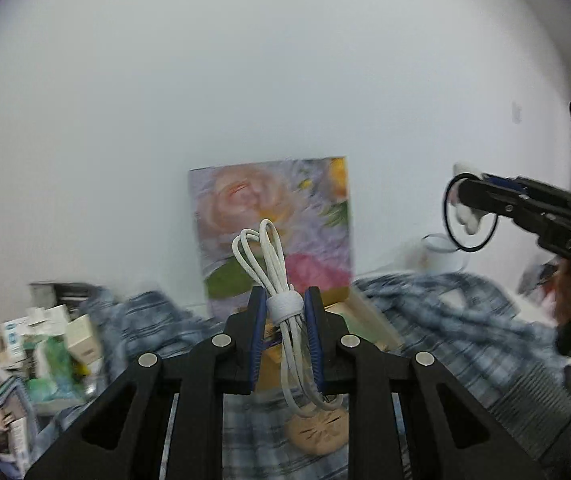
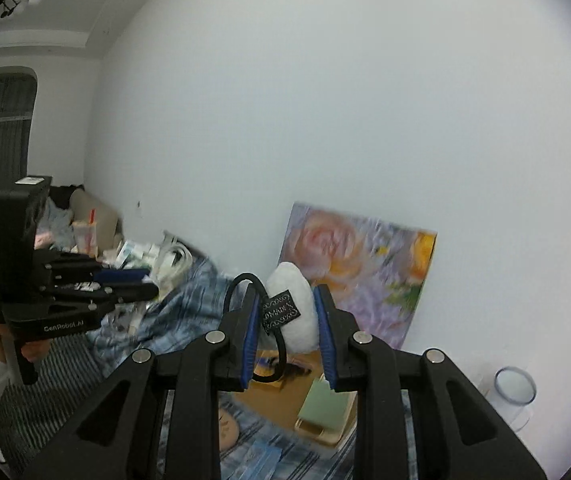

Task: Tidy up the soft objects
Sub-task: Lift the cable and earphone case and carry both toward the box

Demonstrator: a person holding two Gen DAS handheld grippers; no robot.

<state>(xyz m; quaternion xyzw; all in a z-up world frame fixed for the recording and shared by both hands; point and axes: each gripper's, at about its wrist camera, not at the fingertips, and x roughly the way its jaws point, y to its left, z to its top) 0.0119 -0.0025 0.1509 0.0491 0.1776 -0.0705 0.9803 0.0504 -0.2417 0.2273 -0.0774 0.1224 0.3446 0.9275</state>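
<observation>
My left gripper [image 1: 285,304] is shut on a coiled white cable [image 1: 275,276] bound with a white strap, held up in the air. My right gripper [image 2: 287,312] is shut on a white plush pom-pom [image 2: 297,312] with a black elastic loop [image 2: 245,284] and a black tag. In the left wrist view the right gripper [image 1: 465,200] shows at the right with the white plush [image 1: 467,216] and the black loop hanging from it. In the right wrist view the left gripper [image 2: 133,286] shows at the left.
A blue plaid cloth [image 1: 465,320] covers the surface below. A floral painting [image 1: 273,232] leans on the white wall. A tan round plush face [image 1: 317,432] lies on the cloth. Boxes and packets [image 1: 45,344] pile at the left. A white mug [image 1: 441,256] and a clear cup [image 2: 515,388] stand at the right.
</observation>
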